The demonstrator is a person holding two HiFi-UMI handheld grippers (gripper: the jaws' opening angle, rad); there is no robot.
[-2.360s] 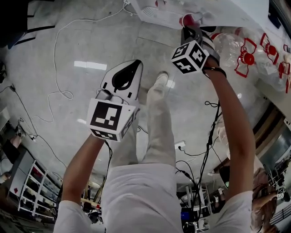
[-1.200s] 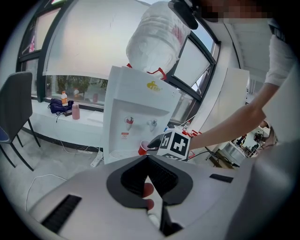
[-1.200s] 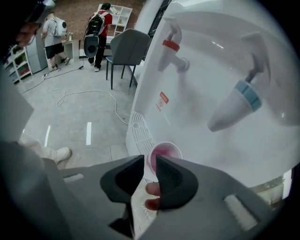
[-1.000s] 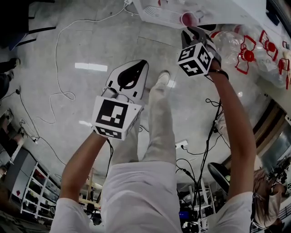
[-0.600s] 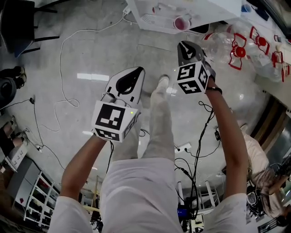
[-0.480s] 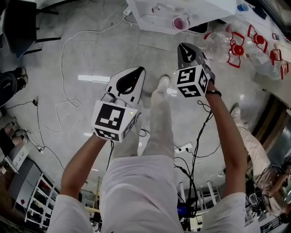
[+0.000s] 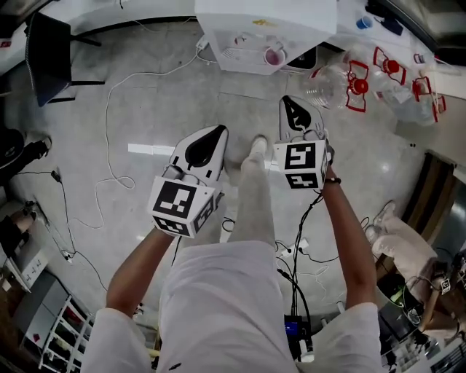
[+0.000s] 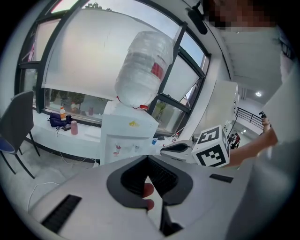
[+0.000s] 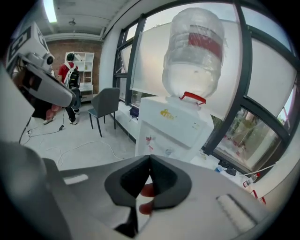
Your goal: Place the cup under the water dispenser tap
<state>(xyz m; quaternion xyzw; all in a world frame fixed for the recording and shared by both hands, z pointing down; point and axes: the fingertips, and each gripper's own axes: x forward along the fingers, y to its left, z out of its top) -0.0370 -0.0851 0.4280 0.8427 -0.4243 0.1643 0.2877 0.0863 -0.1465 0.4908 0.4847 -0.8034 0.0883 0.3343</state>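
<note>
Stands on the grey floor (image 7: 167, 95), well back from the white water dispenser (image 7: 247, 22) (image 8: 126, 136) (image 9: 173, 126). Holds the left gripper (image 7: 217, 132) (image 8: 148, 157) out in front, jaws pressed together, nothing between them. Holds the right gripper (image 7: 287, 103) (image 9: 150, 157) the same way: jaws together, nothing held. Points both toward the dispenser.

Finds the pink cup (image 7: 274, 56) low on the dispenser's front, at the drip tray, well apart from both grippers. Cannot tell from here whether right under a tap.

On top of the dispenser, a big clear water bottle (image 8: 143, 70) (image 9: 194, 51), upside down, with a red label (image 8: 157, 71) (image 9: 204, 42). Writing on it too small to read. On the dispenser's front, a small yellow mark (image 8: 133, 123) (image 9: 166, 113), also too small to read. On each marker cube (image 7: 177, 206), only black and white squares, no words.

Lots of open floor between the grippers and the dispenser. Off to the left, a white cable (image 7: 106, 120) looping over the floor, and a dark chair (image 7: 47, 51) further away near the edge. To the right of the dispenser, empty clear bottles (image 7: 328, 76) with red handles (image 7: 357, 76), close to the right gripper's side, so less room there. Between the two grippers, lower down, a pale shoe (image 7: 256, 146) on the floor.
</note>
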